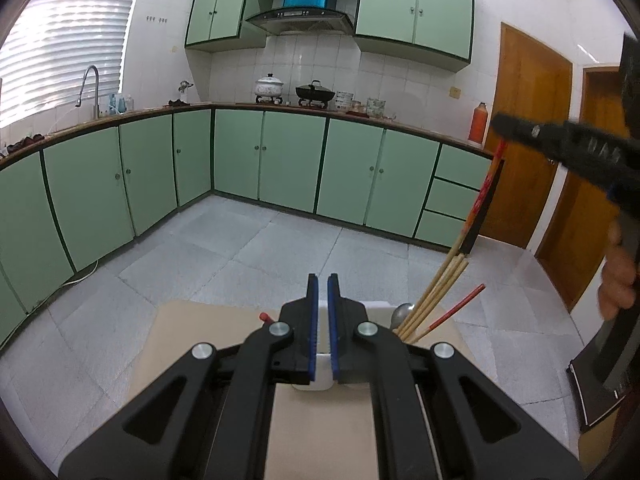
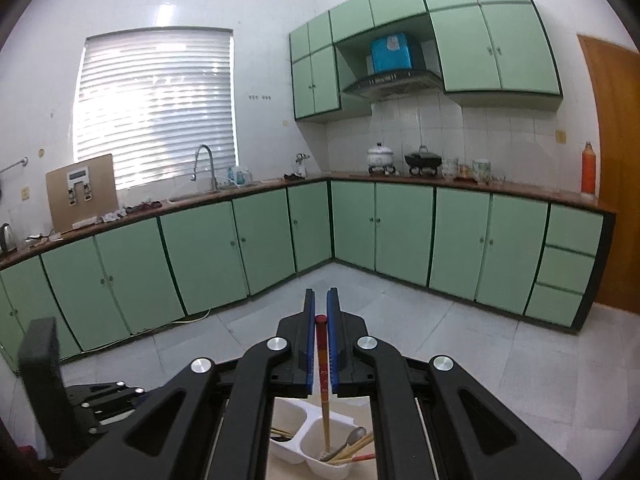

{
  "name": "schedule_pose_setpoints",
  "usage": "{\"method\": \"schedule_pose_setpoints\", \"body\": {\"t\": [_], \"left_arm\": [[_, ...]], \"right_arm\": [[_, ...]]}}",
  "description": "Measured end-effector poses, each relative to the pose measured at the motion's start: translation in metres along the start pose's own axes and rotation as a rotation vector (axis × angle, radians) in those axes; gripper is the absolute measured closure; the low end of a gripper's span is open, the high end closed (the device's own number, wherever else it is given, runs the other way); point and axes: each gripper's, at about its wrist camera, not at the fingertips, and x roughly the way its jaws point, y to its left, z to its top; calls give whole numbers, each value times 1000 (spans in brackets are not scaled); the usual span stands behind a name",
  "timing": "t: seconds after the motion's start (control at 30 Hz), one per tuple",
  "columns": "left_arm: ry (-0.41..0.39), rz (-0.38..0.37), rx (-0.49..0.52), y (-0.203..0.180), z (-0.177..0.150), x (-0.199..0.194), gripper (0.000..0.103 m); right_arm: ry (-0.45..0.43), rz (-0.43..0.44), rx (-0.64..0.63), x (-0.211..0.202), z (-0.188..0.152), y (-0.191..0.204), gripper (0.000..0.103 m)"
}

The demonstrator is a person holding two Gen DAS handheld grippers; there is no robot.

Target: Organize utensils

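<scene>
Green-cabinet kitchen [image 2: 404, 232], beige table [image 1: 208, 324], left tongs [image 1: 322, 284] clenched empty, right tongs [image 2: 321, 300] gripping chopstick [image 2: 322, 364]

Right gripper [image 2: 321, 344]: black body, blue pads, silver pins; holds chopstick [image 2: 322, 364] w/ red top, small pale pattern, tan lower end. Holder [image 2: 308, 454] white; in it tan chopsticks [image 1: 430, 300], one red-tipped, plus silver spoon [image 1: 401, 314]. Cabinets [image 1: 292, 160] pale green w/ dark green trim; door [image 1: 528, 136] orange-brown wood; floor [image 1: 224, 252] grey speckled tile.
</scene>
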Motion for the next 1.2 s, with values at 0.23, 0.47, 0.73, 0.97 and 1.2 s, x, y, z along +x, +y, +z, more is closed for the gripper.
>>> {"method": "schedule_pose_setpoints", "body": {"t": [0.23, 0.47, 0.73, 0.97, 1.2], "left_arm": [[33, 22, -6, 6, -14, 9, 98], [48, 36, 5, 4, -29, 3, 89], [51, 46, 0, 7, -49, -16, 79], [110, 49, -8, 5, -99, -37, 78], [213, 85, -4, 2, -168, -48, 75]], "right_arm": [[96, 5, 50, 18, -58, -7, 97], [148, 3, 72, 8, -101, -4, 86], [109, -48, 105, -39, -128, -7, 64], [141, -96, 131, -72, -178, 2, 64], [205, -114, 152, -83, -230, 15, 64]]}}
